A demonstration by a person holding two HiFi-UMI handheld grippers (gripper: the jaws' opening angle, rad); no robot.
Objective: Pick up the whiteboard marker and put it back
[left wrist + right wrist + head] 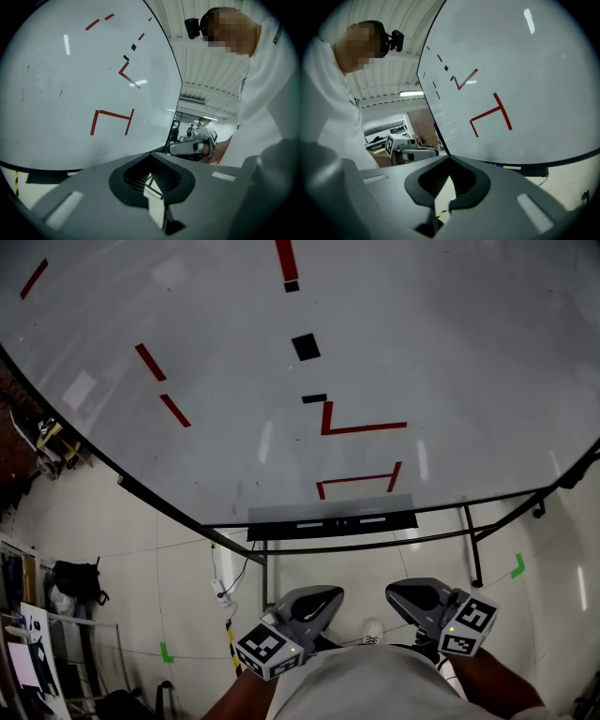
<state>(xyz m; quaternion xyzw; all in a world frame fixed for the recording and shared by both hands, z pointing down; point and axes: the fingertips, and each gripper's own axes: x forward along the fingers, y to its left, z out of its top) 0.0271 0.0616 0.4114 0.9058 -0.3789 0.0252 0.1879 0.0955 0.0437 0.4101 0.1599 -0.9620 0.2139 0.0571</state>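
A big whiteboard (pixel 234 381) carries red and black tape marks. Under its lower edge hangs a dark tray (pixel 333 522) holding what look like white markers (pixel 309 522), too small to make out; a blue-tipped one (pixel 502 166) shows in the right gripper view. Low and close to the person's body, apart from the tray, my left gripper (pixel 330 595) is shut and empty. Beside it my right gripper (pixel 396 594) is shut too, holding nothing. In each gripper view, the left gripper (pixel 150 153) and the right gripper (pixel 450 158) have their jaws meeting at the tips.
The whiteboard's metal stand legs (pixel 473 545) reach down to a pale floor with green tape marks (pixel 517 565). A cable and plug (pixel 221 589) hang below the board's left side. Bags and clutter (pixel 75 579) line the left wall.
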